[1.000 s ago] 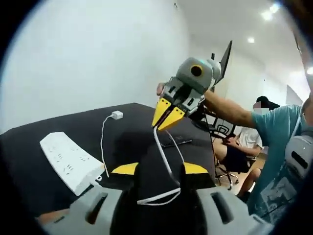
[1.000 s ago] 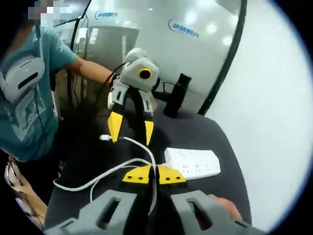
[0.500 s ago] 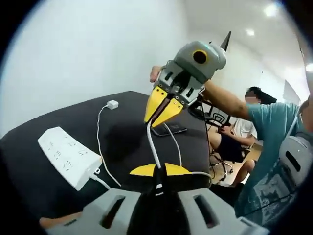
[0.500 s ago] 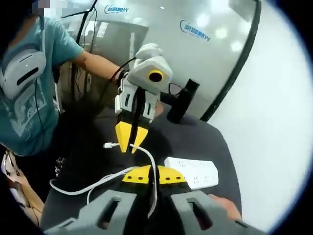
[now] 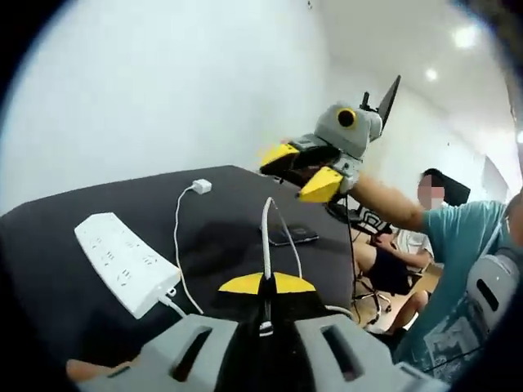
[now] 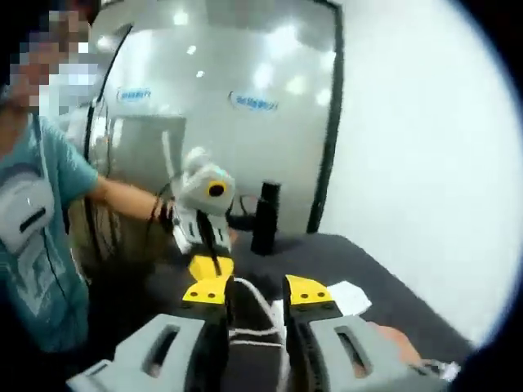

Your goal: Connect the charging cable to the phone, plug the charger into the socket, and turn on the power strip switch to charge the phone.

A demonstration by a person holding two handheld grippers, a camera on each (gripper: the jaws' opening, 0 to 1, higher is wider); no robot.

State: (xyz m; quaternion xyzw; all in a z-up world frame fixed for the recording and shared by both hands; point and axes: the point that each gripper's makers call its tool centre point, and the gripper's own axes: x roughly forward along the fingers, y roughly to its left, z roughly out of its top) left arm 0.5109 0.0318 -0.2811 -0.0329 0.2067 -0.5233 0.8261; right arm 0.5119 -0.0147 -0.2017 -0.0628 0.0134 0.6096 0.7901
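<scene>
My left gripper point(image 5: 265, 285) clenched on the cable point(image 5: 266, 237), my right gripper point(image 5: 302, 171) released above the table point(image 5: 98, 204), phone point(image 5: 291, 236) beyond, strip point(image 5: 122, 261) left, charger point(image 5: 200, 187) behind.

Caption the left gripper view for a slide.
Left gripper pinches the cable; right gripper open above the phone.

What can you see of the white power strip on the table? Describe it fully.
The power strip is a long white plastic bar lying flat on the black table, its rows of sockets facing up, all unused. A thin white cord leaves its near end. The white charger lies apart behind it. Neither gripper touches it.
</scene>
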